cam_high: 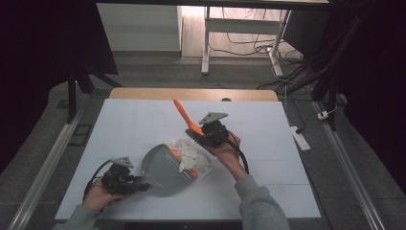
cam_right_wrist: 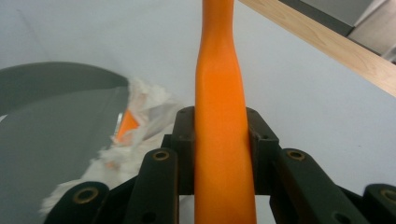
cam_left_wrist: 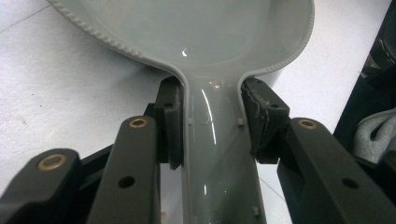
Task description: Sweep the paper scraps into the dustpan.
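I find the grey dustpan [cam_high: 163, 170] resting on the white table top [cam_high: 143, 124], toward my near-left side, its mouth turned to the right. A heap of crumpled white paper [cam_high: 191, 151] lies at that mouth, partly on the pan, with an orange part of the brush showing under it.

My left gripper [cam_high: 139, 184] is clamped on the dustpan's handle; the left gripper view shows both pads pressed flat against the sides of the grey handle [cam_left_wrist: 217, 154].

My right gripper [cam_high: 200, 132] is clamped on the orange brush handle [cam_high: 183, 113], which rises up and away from the paper heap. In the right gripper view the orange handle [cam_right_wrist: 222, 140] sits squarely between the closed pads, the paper [cam_right_wrist: 140, 126] and pan [cam_right_wrist: 56, 130] just to its left.

Beyond the table's far wooden edge [cam_high: 191, 94] stand a white desk leg [cam_high: 206, 43] and loose cables [cam_high: 249, 45].
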`<state>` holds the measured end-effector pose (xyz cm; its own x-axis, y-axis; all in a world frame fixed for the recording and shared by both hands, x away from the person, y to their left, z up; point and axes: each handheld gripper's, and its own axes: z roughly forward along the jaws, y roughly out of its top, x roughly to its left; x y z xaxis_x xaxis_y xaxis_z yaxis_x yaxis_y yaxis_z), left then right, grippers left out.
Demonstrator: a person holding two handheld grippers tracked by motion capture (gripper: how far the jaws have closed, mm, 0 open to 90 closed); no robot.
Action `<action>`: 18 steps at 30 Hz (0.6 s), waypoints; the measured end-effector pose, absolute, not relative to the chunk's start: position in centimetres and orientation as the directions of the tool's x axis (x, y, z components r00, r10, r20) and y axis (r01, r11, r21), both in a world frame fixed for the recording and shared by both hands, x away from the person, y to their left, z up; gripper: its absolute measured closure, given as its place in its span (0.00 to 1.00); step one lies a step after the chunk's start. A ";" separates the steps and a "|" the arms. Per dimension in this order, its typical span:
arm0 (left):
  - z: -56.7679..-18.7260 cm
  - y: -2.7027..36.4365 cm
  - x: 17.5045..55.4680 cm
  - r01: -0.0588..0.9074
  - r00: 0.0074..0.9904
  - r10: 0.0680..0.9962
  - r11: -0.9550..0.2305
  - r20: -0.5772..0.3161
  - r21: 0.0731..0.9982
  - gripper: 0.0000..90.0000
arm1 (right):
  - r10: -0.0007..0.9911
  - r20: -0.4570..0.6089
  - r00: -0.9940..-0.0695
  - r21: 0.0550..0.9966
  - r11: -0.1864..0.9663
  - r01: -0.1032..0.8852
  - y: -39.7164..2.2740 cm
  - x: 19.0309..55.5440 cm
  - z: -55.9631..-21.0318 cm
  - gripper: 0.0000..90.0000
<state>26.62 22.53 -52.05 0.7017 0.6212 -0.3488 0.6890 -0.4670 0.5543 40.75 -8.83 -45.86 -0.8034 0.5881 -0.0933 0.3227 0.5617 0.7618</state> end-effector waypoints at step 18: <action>-52.1 22.6 26.7 0.686 0.705 0.617 -0.469 -0.349 0.557 0.68 | 0.593 -0.110 -0.798 0.707 0.611 0.357 -5.7 44.1 -48.8 0.78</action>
<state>26.68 22.65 -52.09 0.7055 0.6170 -0.3487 0.6855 -0.4692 0.5567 44.09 -5.70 -48.82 -0.7978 0.5928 -0.1100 0.3565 0.6109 0.7069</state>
